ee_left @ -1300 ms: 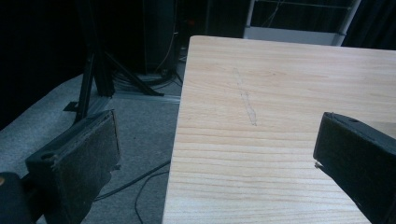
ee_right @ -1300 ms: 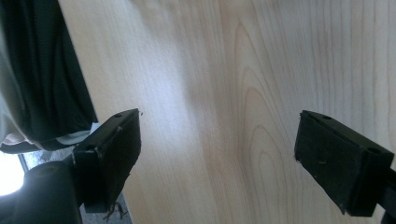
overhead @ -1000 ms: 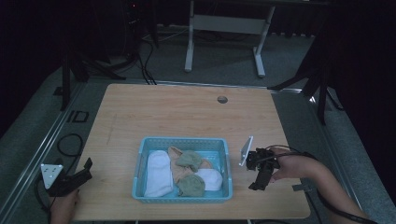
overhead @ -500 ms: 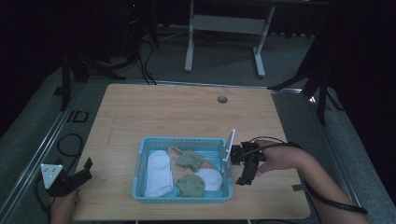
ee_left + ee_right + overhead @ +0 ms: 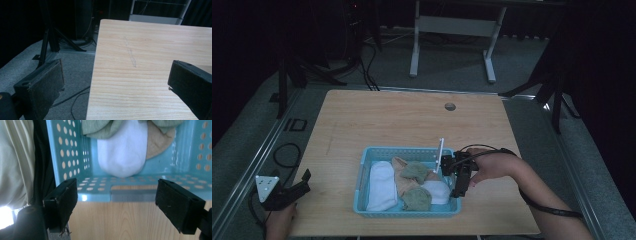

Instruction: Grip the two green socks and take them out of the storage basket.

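**Basket of socks with the right gripper at its rim**

Basket position: the light-blue perforated container is seen on the near half of the wooden table, close to the front edge. Nearest the person, the left gripper is held by a hand at the table's near left corner, well apart from the basket. In the left gripper view, its jaws are spread wide, with bare table surface and grey floor visible between them and nothing held.

Slightly farther in, the right gripper is held by the right hand just beside the basket's right wall, its jaws pointing down toward the near right corner. In the right gripper view, the jaws are spread wide to either side of the basket's rim; nothing is pinched between them. A white sock is seen inside just beyond that rim.

Within the basket, a second white sock is laid along the left side, two green socks are placed in the middle, and a beige sock lies partly beneath them.

At the table's far edge, a round hole is visible. Beyond the table, a white frame stands on the grey floor.
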Motion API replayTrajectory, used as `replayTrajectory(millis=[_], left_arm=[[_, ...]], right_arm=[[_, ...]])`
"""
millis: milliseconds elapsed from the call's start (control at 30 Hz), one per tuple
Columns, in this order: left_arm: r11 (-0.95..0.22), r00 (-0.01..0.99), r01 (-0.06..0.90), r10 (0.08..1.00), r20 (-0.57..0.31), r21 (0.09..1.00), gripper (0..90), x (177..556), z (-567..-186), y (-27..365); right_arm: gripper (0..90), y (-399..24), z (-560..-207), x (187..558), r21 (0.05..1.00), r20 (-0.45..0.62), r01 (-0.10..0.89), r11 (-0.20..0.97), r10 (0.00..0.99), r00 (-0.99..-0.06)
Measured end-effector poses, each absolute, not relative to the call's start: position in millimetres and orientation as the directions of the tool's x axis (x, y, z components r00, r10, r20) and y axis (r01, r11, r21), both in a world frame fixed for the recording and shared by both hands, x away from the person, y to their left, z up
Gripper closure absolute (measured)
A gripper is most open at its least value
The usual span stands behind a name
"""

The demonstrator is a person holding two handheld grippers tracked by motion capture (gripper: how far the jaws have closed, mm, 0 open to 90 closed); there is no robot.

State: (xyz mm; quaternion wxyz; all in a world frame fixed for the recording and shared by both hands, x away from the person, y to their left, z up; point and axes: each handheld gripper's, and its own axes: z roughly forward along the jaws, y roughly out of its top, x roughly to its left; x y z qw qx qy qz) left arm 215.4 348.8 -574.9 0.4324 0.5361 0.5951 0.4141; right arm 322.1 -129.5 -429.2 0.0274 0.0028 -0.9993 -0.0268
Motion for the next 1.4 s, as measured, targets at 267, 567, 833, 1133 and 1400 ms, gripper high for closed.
replayTrajectory(millis=[267, 567, 833, 1133, 1400], left_arm=[[0.083, -0.051, 0.284, 0.996, -0.071, 0.955, 0.7, 215.8, -574.8, 348.8], [0.085, -0.047, 0.283, 0.996, -0.074, 0.955, 0.7, 215.7, -574.8, 349.2], [0.086, -0.046, 0.281, 0.996, -0.076, 0.956, 0.7, 215.6, -574.8, 349.3], [0.084, -0.043, 0.281, 0.996, -0.075, 0.956, 0.7, 215.5, -574.8, 349.4], [0.087, -0.044, 0.282, 0.996, -0.078, 0.956, 0.7, 215.6, -574.8, 349.4]], right_arm=[[21.5, -104.0, -442.1, 321.3, 0.036, 0.057, -0.050, 0.998, -0.052, -0.997], [21.7, -81.4, -452.6, 320.2, 0.034, 0.078, -0.077, 0.996, -0.079, -0.994], [22.0, -65.3, -456.4, 318.6, 0.055, 0.087, -0.098, 0.994, -0.103, -0.991], [25.1, -58.1, -474.2, 317.8, 0.037, 0.113, -0.108, 0.993, -0.112, -0.987], [31.6, -52.7, -493.0, 317.7, 0.009, 0.118, -0.116, 0.993, -0.116, -0.986]])
